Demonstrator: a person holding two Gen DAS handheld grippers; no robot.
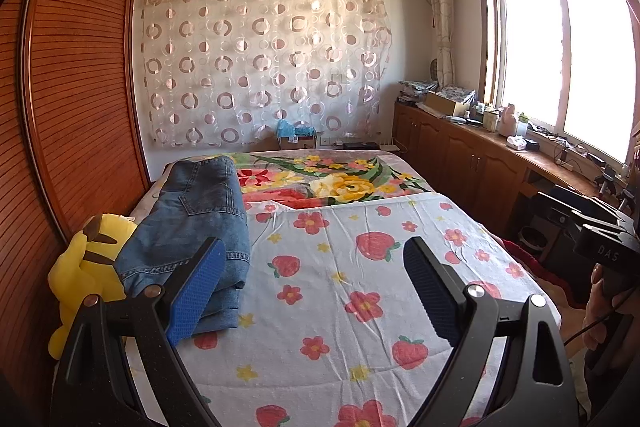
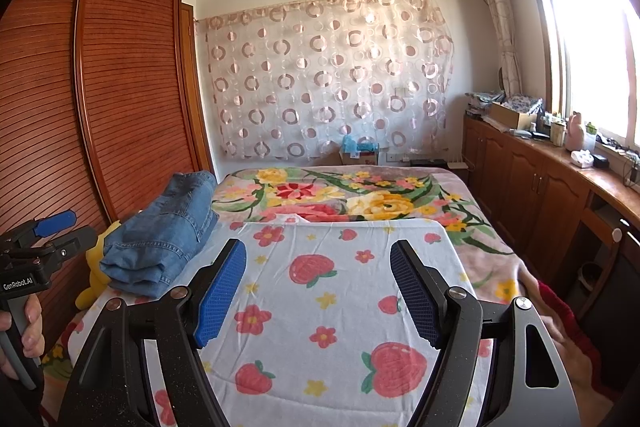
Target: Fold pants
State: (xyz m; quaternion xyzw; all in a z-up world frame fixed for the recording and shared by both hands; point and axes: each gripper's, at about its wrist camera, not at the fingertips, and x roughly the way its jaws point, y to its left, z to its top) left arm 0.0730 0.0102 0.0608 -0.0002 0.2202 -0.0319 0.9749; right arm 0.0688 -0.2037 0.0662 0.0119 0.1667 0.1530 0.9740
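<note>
Our left gripper has its blue pads spread wide with nothing between them, and our right gripper is likewise released and empty. Both hang over the strawberry-print sheet, which lies bare under the fingers; nothing blocks the way across it. Past the sheet lies a flowered blanket, and a yellow plush toy sits at the bed's left edge against the slatted wardrobe. The folded jeans lie along the left side of the sheet, touching the toy. In the left view its left pad overlaps their near end; whether it touches we cannot tell. They sit well left of the right gripper. Both grippers tilt slightly downward, side by side, each gripped by a hand at its handle.
</note>
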